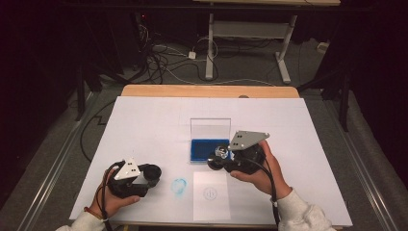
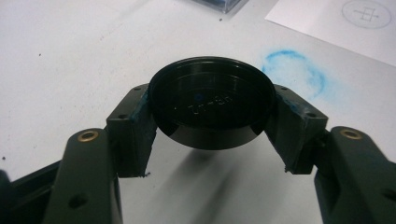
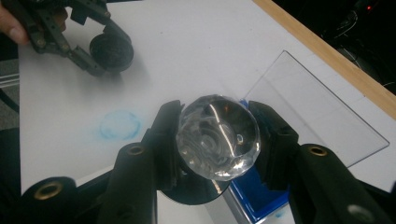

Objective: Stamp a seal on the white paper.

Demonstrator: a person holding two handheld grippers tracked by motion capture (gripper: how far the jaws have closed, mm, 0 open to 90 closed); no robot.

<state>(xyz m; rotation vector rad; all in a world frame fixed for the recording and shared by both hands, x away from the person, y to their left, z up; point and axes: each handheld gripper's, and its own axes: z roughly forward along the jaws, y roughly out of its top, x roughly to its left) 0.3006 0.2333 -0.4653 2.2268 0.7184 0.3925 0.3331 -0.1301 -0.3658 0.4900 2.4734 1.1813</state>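
We see a black round cap (image 2: 211, 105), a clear faceted stamp knob (image 3: 217, 136), a blue ink pad (image 1: 208, 149) with clear lid, a smudged blue ring (image 1: 179, 186) on the white counter (image 1: 144, 125), and a white sheet (image 1: 210, 195) bearing a faint circle mark.

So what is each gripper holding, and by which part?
Left gripper: black round cap, clamped across its rim. Right gripper: stamp's clear faceted knob, clamped at its sides.

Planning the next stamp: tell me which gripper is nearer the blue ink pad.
Right. The right gripper hangs at the blue ink pad; the left gripper sits off toward the table's left.
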